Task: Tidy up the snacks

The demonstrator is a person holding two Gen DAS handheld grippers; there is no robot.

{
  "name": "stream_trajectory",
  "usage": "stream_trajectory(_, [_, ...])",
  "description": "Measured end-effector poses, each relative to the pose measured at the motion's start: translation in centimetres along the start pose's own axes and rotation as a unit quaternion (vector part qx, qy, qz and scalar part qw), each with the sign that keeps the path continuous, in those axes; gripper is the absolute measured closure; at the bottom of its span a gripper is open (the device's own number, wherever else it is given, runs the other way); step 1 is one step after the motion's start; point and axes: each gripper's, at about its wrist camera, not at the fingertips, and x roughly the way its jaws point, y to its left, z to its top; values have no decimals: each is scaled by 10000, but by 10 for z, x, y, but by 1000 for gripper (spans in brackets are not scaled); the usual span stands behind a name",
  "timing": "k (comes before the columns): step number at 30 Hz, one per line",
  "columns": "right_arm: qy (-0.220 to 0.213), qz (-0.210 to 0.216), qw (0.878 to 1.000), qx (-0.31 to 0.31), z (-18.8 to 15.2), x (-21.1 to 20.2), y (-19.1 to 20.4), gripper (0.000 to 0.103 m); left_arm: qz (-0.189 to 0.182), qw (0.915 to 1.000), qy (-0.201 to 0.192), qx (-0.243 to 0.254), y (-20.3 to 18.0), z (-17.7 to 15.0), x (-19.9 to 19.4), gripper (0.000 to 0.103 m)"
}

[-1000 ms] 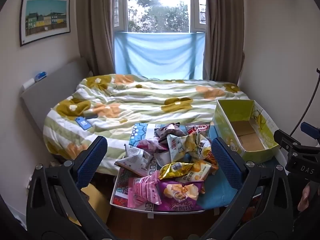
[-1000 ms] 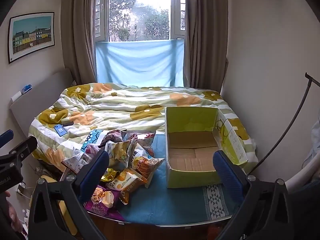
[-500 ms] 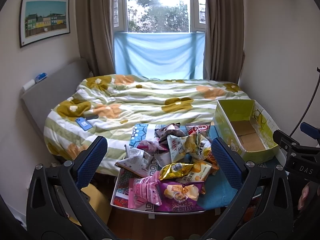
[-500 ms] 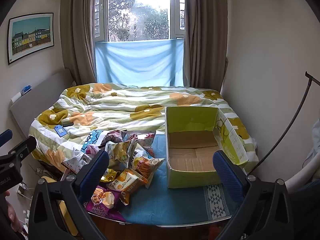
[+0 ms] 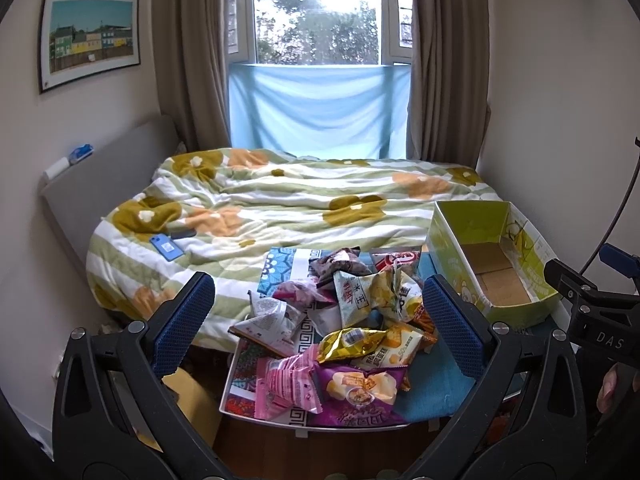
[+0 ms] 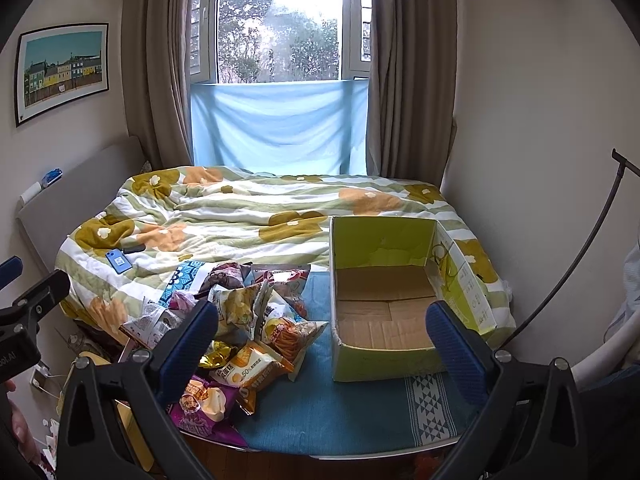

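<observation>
- Left wrist view looks down on the snack pile (image 5: pixel 344 328) from above the left claw (image 5: pixel 318 320), whose two blue pads stand wide apart, holding nothing; the pink striped bag (image 5: pixel 288 384) and purple bag (image 5: pixel 356 394) lie nearest, at the desk's front edge.
- Right wrist view loses the pink bag behind the right claw (image 6: pixel 320 334), also spread wide and empty, but shows the blue cloth (image 6: pixel 344 404) bare in front of the box.
- One cardboard box (image 6: pixel 404 300), green outside, sits open and empty on the desk (image 5: pixel 264 412), right of the pile and just beside it; only the right view shows its whole floor.
- Each view catches the other claw at its edge, with fingertips of a hand (image 5: pixel 610 384) visible in the left one.
- Roughly ten bags lie heaped and overlapping; an exact count is not possible.
- Beyond, one bed under a flowered quilt (image 5: pixel 304 204) carries one blue phone (image 5: pixel 168 247).
- Farthest: one window (image 6: pixel 280 20), two curtains, one framed picture (image 5: pixel 90 36).
</observation>
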Motion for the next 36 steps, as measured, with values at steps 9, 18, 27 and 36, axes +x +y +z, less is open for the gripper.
stream_trajectory(9, [30, 51, 10000, 17, 2, 6, 2, 0, 48, 10000, 23, -51, -1, -3, 8, 0])
stream_trajectory(18, [65, -12, 10000, -4, 3, 9, 4, 0, 141, 9998, -49, -88, 0, -3, 9, 0])
stream_trajectory(27, [71, 16, 10000, 19, 3, 10, 0, 0, 93, 9999, 26, -112, -2, -3, 13, 0])
stream_trajectory(36, [86, 72, 9999, 61, 5, 11, -3, 0, 58, 10000, 55, -25, -5, -3, 12, 0])
